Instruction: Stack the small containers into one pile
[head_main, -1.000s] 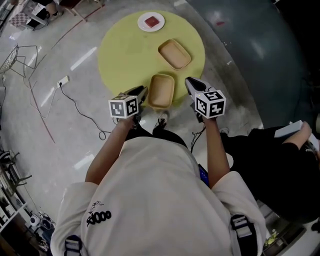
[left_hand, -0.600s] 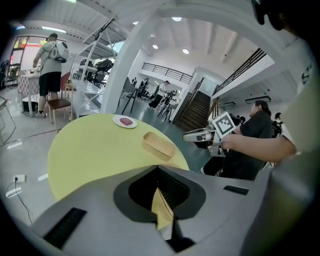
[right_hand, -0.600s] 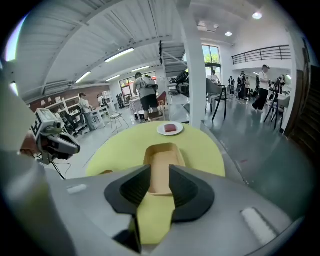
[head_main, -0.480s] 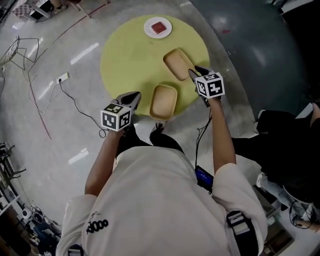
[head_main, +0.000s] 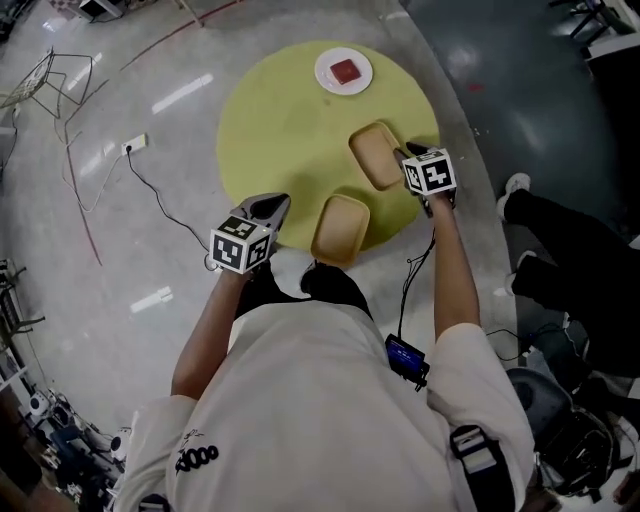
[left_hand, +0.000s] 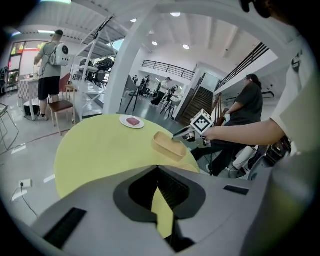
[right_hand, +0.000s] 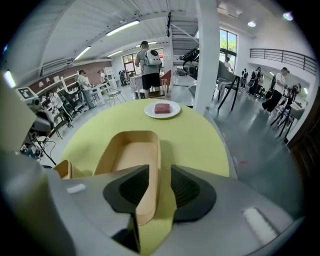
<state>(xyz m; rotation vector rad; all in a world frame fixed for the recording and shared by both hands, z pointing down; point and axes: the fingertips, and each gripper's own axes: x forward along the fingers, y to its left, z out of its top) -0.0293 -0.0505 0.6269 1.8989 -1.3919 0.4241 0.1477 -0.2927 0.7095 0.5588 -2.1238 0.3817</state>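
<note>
Two tan oblong containers rest apart on the round yellow table (head_main: 270, 110). The far container (head_main: 377, 155) lies at the right, the near container (head_main: 341, 228) by the front edge. My right gripper (head_main: 403, 152) is at the far container's right end. In the right gripper view its jaws (right_hand: 160, 170) are opening, astride that container's (right_hand: 131, 155) right wall, with a gap on the right side. The near container (right_hand: 62, 169) shows at the left. My left gripper (head_main: 278, 203) hovers left of the near container, shut and empty (left_hand: 158, 169).
A white plate (head_main: 343, 72) with a red block sits at the table's far side. A power strip (head_main: 133, 146) and its cable lie on the floor to the left. A person's legs (head_main: 560, 240) are at the right. People stand in the background hall.
My right gripper moved forward from beside the near container to the far one, and its jaws spread around that rim. The left gripper drew back slightly from the near container.
</note>
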